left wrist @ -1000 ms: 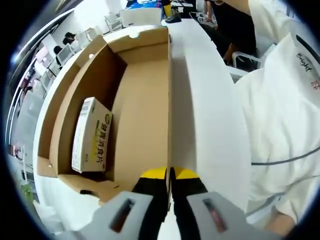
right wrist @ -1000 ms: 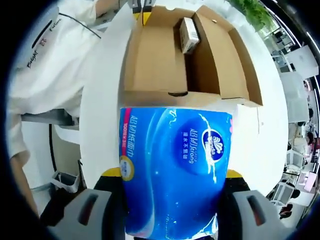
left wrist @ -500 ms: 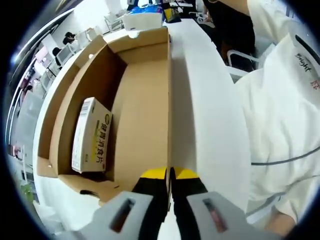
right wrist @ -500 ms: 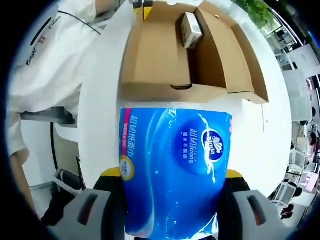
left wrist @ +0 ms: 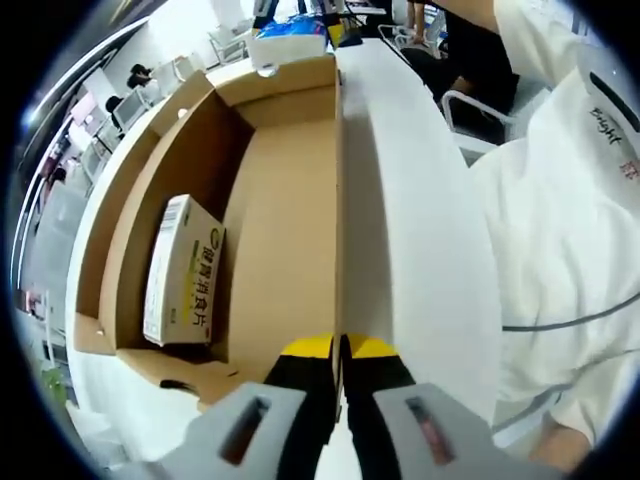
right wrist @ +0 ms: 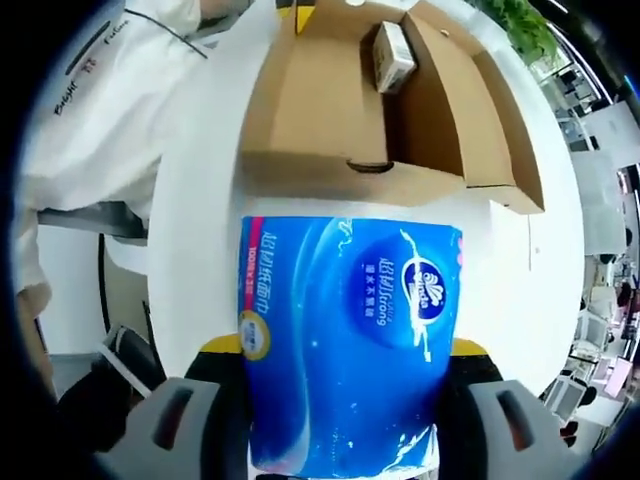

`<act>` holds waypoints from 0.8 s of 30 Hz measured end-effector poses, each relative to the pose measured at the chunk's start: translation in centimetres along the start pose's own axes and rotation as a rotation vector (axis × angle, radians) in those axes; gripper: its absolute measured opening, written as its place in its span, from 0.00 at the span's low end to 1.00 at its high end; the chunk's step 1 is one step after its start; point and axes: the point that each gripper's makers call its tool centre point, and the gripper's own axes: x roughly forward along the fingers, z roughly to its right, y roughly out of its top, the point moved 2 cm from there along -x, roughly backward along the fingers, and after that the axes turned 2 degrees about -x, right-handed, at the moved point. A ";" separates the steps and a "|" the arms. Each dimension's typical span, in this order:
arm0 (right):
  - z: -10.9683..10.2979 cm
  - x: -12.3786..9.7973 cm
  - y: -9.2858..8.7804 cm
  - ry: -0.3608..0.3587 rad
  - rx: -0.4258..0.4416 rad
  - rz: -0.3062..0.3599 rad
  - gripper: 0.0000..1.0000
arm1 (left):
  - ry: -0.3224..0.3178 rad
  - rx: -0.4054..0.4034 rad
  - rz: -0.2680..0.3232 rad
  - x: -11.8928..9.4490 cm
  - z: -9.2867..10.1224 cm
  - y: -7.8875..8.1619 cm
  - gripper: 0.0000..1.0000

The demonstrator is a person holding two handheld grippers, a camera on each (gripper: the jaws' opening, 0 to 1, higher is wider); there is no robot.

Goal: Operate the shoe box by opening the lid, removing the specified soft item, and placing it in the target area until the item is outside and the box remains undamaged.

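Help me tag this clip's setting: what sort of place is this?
Probably an open office or lab: a long white table, chairs beside it, more desks and seated people behind, and a plant.

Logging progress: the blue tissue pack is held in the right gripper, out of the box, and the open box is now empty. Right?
Not quite. The box is not empty: a small white carton lies inside it, as the left gripper view shows. The rest holds: the right gripper grips the blue tissue pack outside the box.
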 end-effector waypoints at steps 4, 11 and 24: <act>0.0 0.2 0.1 -0.008 0.001 0.011 0.75 | -0.006 -0.003 -0.006 0.0 0.0 0.0 0.01; -0.3 0.6 -0.4 0.012 0.016 0.013 0.75 | -0.005 -0.002 -0.003 0.0 0.0 0.1 0.01; 0.0 0.1 -0.5 -0.012 -0.001 -0.005 0.74 | -0.007 -0.002 -0.005 0.0 -0.1 0.1 0.01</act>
